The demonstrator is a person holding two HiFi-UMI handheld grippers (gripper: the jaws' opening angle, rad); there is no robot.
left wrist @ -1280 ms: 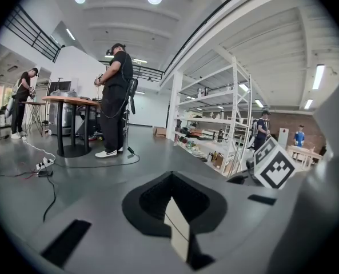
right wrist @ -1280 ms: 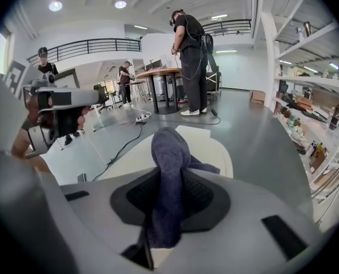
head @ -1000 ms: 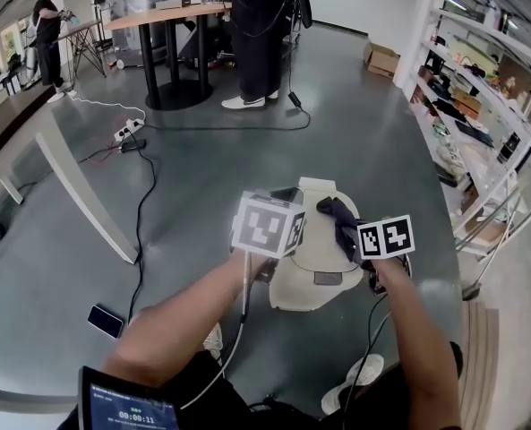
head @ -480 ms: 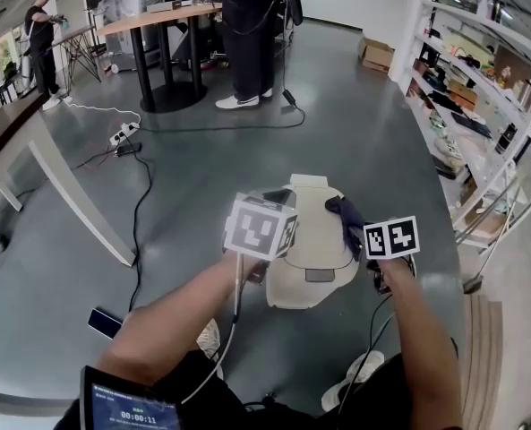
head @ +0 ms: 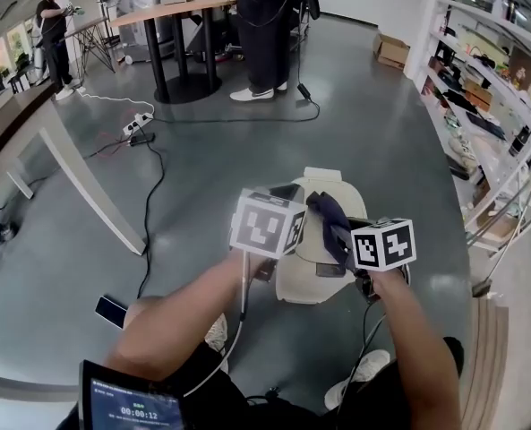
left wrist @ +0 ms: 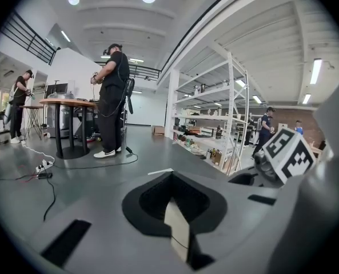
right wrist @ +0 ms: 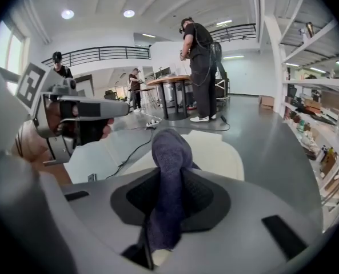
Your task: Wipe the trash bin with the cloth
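Head view: cream trash bin (head: 305, 276) on grey floor, between both grippers. Right gripper (head: 346, 236) has dark blue cloth (head: 326, 215) over bin lid. Left gripper (head: 283, 194) by bin's left edge. Marker cubes block the jaws here, and can't tell if it touches the bin.

Left gripper view: jaws together, nothing in them. Camera looks out at shelving rack (left wrist: 215, 130), not the bin.

Right gripper view: jaws clamped on cloth, bunched up over them, cream lid right behind. Cloth hides whether it touches the lid.
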